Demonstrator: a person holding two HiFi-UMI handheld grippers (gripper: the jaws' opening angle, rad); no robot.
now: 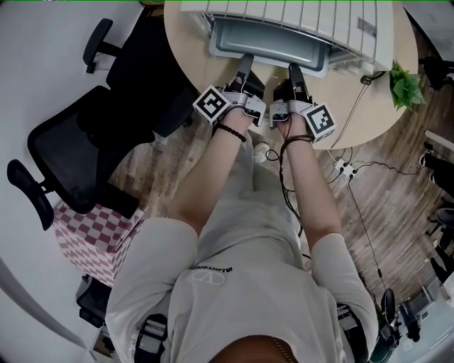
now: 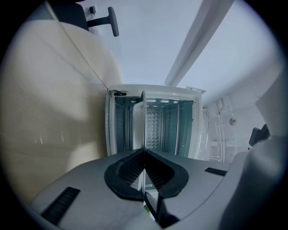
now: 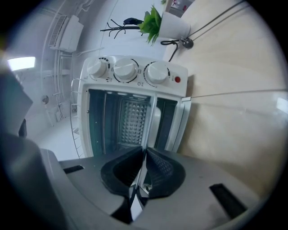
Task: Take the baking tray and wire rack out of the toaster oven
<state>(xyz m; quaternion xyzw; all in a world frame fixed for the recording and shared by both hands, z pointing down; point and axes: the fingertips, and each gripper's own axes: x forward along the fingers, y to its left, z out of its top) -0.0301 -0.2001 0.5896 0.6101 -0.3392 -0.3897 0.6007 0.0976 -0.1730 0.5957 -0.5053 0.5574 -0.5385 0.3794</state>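
The grey baking tray (image 1: 269, 39) sticks out of the front of the white toaster oven (image 1: 284, 13) on the round table. Both grippers hold its near rim: my left gripper (image 1: 246, 62) is shut on the left part, my right gripper (image 1: 293, 69) on the right part. In the left gripper view the tray (image 2: 144, 128) shows edge-on as a thin sheet running from the shut jaws into the open oven (image 2: 180, 121). The right gripper view shows the same thin tray edge (image 3: 148, 126) and the oven's knobs (image 3: 126, 69). I cannot make out the wire rack.
The wooden table (image 1: 188, 53) carries a potted plant (image 1: 406, 85) and a cable at its right. A black office chair (image 1: 78, 149) stands at the left, a checkered cushion (image 1: 89, 237) below it. A power strip (image 1: 342, 168) with cords lies on the wooden floor.
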